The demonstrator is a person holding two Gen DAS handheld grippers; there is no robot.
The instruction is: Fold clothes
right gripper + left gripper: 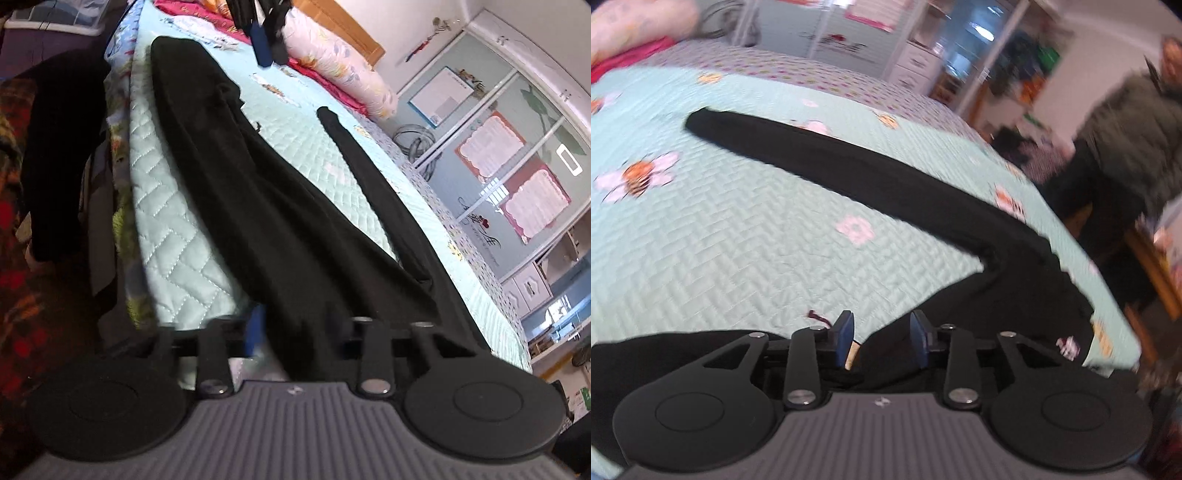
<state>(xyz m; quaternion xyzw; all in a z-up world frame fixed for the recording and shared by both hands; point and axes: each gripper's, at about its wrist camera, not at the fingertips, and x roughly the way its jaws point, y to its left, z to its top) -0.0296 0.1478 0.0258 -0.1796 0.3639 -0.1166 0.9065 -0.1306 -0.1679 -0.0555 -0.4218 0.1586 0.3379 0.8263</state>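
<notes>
I hold my left gripper point(882, 338) released just above the black garment point(871, 177) spread along the bed point(720, 240) edge, while my right gripper point(295, 332) grasps its hem to keep 1 end taut.

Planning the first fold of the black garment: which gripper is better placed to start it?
Right, probably. The right gripper already has the black garment draped between its fingers, though blur hides the grip. The left gripper is open above the cloth, holding nothing.
</notes>
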